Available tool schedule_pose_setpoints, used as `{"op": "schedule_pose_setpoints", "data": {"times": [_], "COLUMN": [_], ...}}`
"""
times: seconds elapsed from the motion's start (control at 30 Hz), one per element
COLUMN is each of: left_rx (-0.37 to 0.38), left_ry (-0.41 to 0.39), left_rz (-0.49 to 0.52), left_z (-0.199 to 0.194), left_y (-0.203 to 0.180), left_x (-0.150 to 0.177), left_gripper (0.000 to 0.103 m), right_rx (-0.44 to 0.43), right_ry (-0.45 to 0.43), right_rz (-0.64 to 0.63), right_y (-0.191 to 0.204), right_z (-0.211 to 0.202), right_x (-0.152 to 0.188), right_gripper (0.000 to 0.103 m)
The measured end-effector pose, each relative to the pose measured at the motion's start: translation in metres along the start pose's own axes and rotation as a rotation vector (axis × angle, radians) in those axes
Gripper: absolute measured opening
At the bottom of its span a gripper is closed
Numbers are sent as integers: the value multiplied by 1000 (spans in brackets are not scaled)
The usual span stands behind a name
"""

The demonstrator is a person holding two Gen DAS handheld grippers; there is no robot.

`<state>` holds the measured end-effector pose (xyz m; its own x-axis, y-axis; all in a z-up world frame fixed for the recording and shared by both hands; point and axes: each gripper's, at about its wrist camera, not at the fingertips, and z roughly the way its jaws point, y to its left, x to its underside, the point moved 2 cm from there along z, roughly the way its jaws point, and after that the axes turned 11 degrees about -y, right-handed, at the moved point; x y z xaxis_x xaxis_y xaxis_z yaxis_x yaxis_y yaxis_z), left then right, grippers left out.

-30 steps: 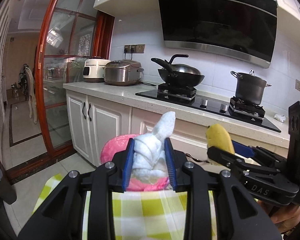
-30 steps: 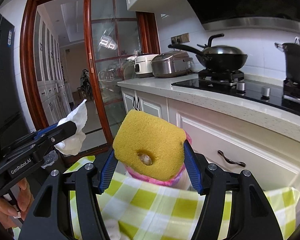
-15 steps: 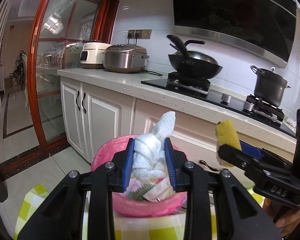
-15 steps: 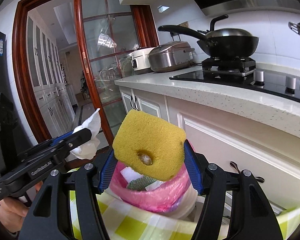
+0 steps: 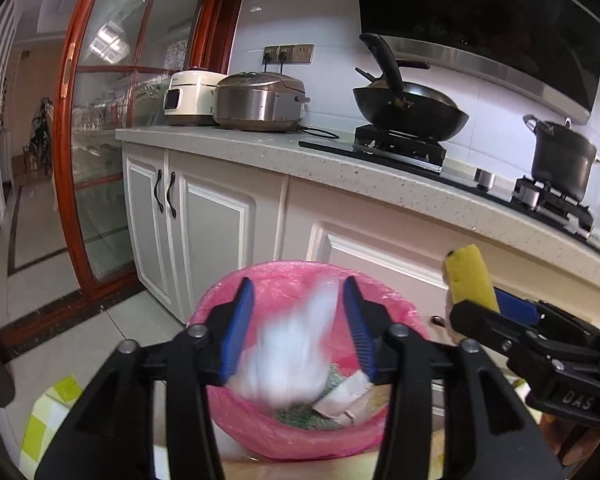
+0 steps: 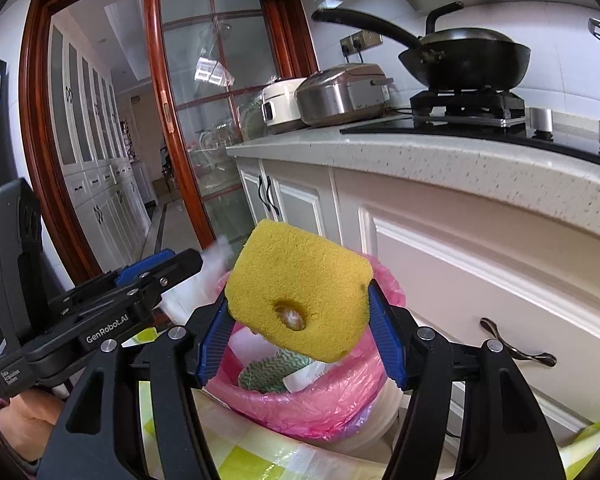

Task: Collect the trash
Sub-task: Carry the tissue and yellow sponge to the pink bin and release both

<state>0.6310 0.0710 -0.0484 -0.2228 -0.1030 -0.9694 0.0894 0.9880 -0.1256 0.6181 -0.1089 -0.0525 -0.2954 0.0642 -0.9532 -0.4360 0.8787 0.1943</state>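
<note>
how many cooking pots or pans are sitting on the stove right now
2. A black wok sits on the burner nearer the rice cookers; a dark lidded stockpot sits on the farther burner, toward the right edge of the left wrist view. Others could be hidden beyond the frame.

A home kitchen: a black wok (image 5: 410, 106) and dark stockpot (image 5: 562, 160) sit on a gas hob beneath a black range hood (image 5: 480, 16), beside two rice cookers (image 5: 256, 102) on a speckled stone surface (image 5: 260, 148) over white panelled cabinets (image 5: 204, 224).
</note>
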Motion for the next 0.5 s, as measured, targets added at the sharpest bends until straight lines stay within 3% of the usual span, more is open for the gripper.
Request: {"op": "schedule_pose_setpoints", "data": {"times": [0.2, 0.5], "left_rx": [-25, -104], "left_ry": [-18, -67], "left_rz": [-9, -33], "left_z": [-3, -38], "left_y": [10, 49], "left_x": [-1, -8], "left_gripper": [55, 59], "right_rx": [-10, -52], "right_ry": [12, 72], "right_rz": [9, 27], "right_y": [2, 22], "right_z": [7, 31], "right_x": [3, 27], "right_gripper": [61, 67]}}
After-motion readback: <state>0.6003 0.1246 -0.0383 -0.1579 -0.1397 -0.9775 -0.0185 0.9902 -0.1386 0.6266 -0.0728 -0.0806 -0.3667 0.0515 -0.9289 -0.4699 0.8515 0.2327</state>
